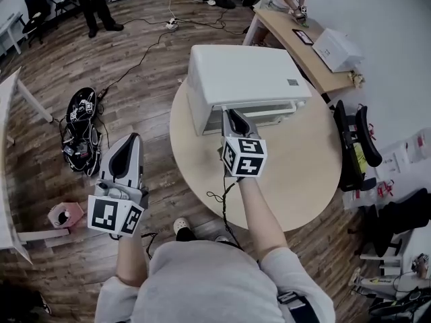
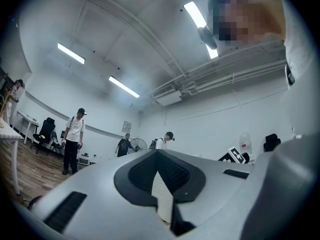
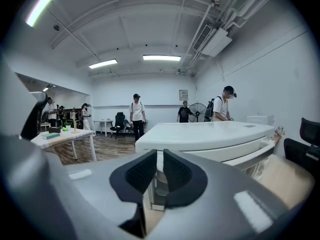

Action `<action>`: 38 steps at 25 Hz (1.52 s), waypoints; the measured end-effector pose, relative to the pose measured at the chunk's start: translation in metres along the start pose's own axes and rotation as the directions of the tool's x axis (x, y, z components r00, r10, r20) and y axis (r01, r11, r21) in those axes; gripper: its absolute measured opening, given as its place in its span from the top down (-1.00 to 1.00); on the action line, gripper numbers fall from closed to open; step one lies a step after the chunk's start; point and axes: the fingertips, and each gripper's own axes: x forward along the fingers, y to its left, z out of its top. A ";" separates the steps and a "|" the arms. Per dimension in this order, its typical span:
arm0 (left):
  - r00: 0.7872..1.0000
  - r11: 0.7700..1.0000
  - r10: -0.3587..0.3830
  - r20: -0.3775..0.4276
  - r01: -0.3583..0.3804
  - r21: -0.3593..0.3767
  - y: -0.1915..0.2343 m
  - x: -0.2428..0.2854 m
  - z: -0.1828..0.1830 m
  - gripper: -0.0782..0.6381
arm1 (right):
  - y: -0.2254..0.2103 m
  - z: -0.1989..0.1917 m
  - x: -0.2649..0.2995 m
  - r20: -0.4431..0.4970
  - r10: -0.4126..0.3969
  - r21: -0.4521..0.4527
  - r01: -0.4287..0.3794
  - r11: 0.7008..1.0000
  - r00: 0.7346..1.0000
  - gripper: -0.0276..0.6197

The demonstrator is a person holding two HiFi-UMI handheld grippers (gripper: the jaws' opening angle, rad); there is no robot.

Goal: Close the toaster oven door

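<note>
Toaster oven point(image 1: 246, 73), white, is standing at the 12 o'clock side of the round table point(image 1: 289, 173), with its door handle point(image 3: 262, 153) facing 6 o'clock. A small grey label point(image 1: 292, 82) is sitting on the oven top, but its writing is too small to read. The right claw point(image 1: 231, 116) is reaching the oven front from 6 o'clock. Its jaws are standing a little apart and are pressing on nothing. The left claw point(image 1: 128, 147) is hanging off the table at 9 o'clock, over the wooden floor, with its tips together and empty. A white box point(image 1: 337, 48) is lying on another table at 1 o'clock, and its contents are not showing.
</note>
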 end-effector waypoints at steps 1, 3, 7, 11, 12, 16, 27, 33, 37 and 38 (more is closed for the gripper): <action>1.000 1.000 -0.003 0.001 0.003 0.000 -0.002 0.001 0.000 0.76 | -0.001 0.001 -0.004 0.010 0.001 -0.004 -0.001 1.000 1.000 0.80; 1.000 1.000 -0.009 0.003 0.009 0.000 -0.007 0.005 0.000 0.76 | -0.002 0.004 -0.013 0.028 0.010 -0.010 -0.010 1.000 1.000 0.88; 1.000 1.000 -0.029 0.004 0.029 -0.001 -0.022 0.009 0.000 0.76 | -0.005 0.008 -0.036 0.055 0.024 -0.020 -0.022 1.000 0.998 0.88; 0.999 0.999 -0.050 0.002 0.050 0.001 -0.041 0.013 0.001 0.76 | -0.012 0.015 -0.062 0.082 0.022 -0.027 -0.020 0.999 0.996 0.88; 0.999 0.999 -0.054 0.002 0.054 0.002 -0.046 0.014 0.002 0.76 | -0.014 0.017 -0.069 0.088 0.021 -0.030 -0.019 0.999 0.996 0.88; 0.998 0.998 -0.067 0.003 0.067 0.009 -0.065 0.014 0.004 0.76 | -0.021 0.026 -0.096 0.123 0.020 -0.035 -0.016 0.999 0.992 0.88; 0.996 0.996 -0.085 0.011 0.085 0.035 -0.120 0.009 0.014 0.76 | -0.043 0.054 -0.170 0.216 0.023 -0.048 -0.013 0.999 0.976 0.88; 0.997 0.996 -0.077 0.019 0.076 0.051 -0.143 0.001 0.021 0.76 | -0.057 0.066 -0.204 0.248 0.016 -0.068 0.001 0.998 0.969 0.88; 0.997 0.996 -0.071 0.027 0.070 0.056 -0.157 -0.003 0.025 0.76 | -0.068 0.073 -0.225 0.268 0.010 -0.066 0.008 0.998 0.963 0.88; 0.997 0.996 -0.069 0.030 0.067 0.059 -0.160 -0.005 0.026 0.76 | -0.070 0.075 -0.230 0.274 0.009 -0.065 0.009 0.998 0.962 0.88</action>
